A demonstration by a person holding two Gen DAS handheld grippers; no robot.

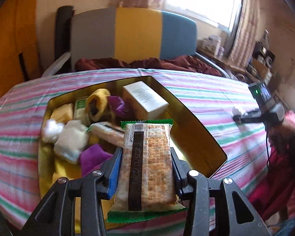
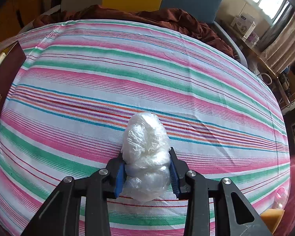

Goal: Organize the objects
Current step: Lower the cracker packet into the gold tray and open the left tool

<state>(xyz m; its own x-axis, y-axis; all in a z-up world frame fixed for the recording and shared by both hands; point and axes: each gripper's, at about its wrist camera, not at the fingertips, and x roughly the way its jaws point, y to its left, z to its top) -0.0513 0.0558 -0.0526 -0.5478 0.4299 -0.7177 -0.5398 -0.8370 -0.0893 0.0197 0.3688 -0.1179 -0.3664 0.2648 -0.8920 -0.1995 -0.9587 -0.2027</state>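
In the left wrist view my left gripper [image 1: 145,153] is shut on a green-edged cracker packet [image 1: 149,169], with a blue pad on each long side. The packet hangs over the near right part of an open gold tin [image 1: 196,137]. The tin holds a white carton [image 1: 145,98], a yellow knitted piece [image 1: 97,102], purple items [image 1: 92,157] and white fluffy items [image 1: 70,139]. In the right wrist view my right gripper [image 2: 146,153] is shut on a crumpled clear plastic wad [image 2: 145,137] resting on the striped cloth [image 2: 108,78]. The right gripper [image 1: 238,117] also shows at the far right of the left wrist view.
A dark red box wall [image 2: 2,74] stands at the cloth's left edge. A chair with grey, yellow and blue panels [image 1: 135,31] and a maroon cloth [image 1: 147,63] lie beyond the table. A person's red sleeve [image 1: 281,157] is at the right. An orange object [image 2: 271,218] sits at the near right.
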